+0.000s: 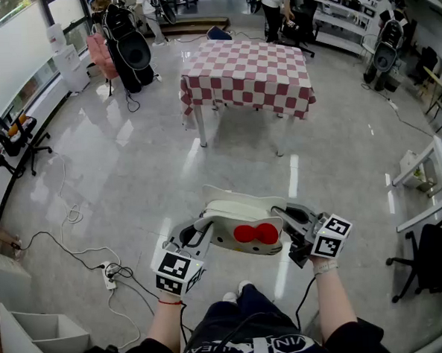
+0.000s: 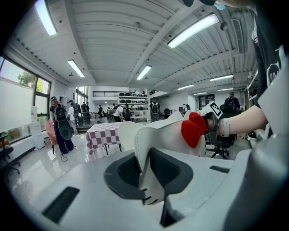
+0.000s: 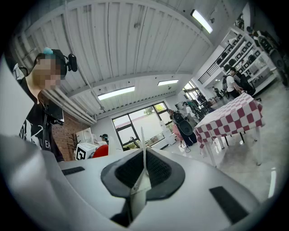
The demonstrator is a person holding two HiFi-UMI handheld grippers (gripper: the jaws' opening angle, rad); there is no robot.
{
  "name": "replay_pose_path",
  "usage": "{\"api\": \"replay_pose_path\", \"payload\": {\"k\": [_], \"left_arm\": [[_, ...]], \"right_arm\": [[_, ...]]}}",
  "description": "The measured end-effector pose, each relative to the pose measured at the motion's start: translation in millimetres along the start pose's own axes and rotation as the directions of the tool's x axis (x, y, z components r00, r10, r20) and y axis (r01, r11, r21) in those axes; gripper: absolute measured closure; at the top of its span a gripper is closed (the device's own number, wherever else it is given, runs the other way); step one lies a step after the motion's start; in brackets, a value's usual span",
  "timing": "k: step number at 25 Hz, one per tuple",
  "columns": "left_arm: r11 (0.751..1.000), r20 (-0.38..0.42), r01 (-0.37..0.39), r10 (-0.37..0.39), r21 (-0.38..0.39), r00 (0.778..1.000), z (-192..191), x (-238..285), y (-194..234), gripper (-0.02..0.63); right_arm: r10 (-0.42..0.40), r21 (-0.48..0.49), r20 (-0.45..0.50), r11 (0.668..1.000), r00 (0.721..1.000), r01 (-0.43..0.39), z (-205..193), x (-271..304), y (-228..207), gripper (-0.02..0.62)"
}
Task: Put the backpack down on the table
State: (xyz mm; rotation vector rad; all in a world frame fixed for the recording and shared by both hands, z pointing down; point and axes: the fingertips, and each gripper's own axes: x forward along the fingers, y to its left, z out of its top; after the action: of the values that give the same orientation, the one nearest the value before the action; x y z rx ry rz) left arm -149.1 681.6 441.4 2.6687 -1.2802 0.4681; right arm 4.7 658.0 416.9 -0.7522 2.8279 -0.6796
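I hold a white backpack [image 1: 238, 213] with a red bow [image 1: 254, 234] in the air in front of me, over the floor. My left gripper [image 1: 195, 236] is shut on its left edge and my right gripper [image 1: 290, 220] is shut on its right edge. In the left gripper view the backpack [image 2: 165, 134] runs out from between the pads of the left gripper [image 2: 146, 173]. The right gripper [image 3: 142, 175] pinches a thin white edge of the backpack [image 3: 143, 153]. The table with a red-and-white checked cloth [image 1: 248, 69] stands a few steps ahead, also seen as the table [image 2: 101, 134] and the table [image 3: 230, 117].
Black bags on a stand [image 1: 127, 43] sit left of the table. Cables and a power strip [image 1: 108, 276] lie on the floor at my left. A white box [image 1: 37, 340] is at lower left, a white desk [image 1: 430, 170] at right, people and shelves at the back.
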Motion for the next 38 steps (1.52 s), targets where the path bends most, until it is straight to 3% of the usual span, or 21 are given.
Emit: {"api": "replay_pose_path", "payload": {"k": [20,38], "left_arm": [[1.000,0.035,0.009,-0.009,0.002,0.999,6.9,17.3,26.5,0.551],[1.000,0.030,0.015,-0.015,0.015,0.999,53.4,132.7,103.6,0.551]], "right_arm": [[-0.074,-0.022,0.020,0.997,0.997,0.075,2.6,23.9,-25.1,0.584],[-0.100,-0.021,0.027,0.995,0.995,0.101,64.1,78.7,-141.5,0.584]]}}
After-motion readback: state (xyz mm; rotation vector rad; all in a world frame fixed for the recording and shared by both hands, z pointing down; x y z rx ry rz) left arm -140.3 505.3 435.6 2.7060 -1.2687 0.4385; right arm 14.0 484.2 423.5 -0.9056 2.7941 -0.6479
